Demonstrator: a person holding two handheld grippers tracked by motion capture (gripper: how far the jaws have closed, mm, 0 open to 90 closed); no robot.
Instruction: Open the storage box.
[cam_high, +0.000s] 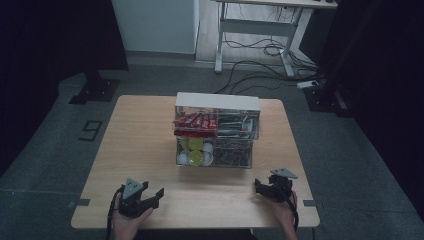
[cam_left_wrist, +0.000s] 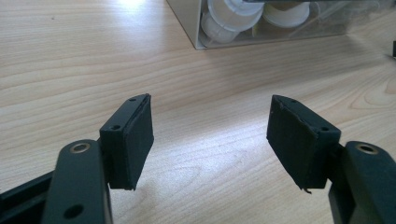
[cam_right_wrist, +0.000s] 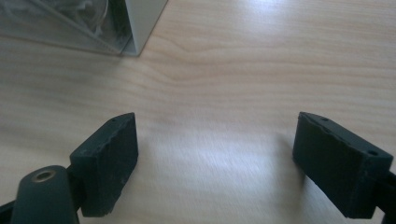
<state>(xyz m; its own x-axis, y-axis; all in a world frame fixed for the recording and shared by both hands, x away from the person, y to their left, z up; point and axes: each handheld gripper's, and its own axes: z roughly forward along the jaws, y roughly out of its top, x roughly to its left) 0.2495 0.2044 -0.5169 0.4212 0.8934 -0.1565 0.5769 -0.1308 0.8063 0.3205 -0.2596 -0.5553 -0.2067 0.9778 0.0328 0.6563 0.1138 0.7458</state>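
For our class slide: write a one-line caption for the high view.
Two open hand-held grippers rest before a clear snack organiser.

Black two-jaw left tool (cam_high: 150, 196), grey three-cornered plate, black cable

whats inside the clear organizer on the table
The clear organizer holds red packets above, round white and yellow-green cups below left, dark items at right too dim to identify. Anything beneath those is covered.
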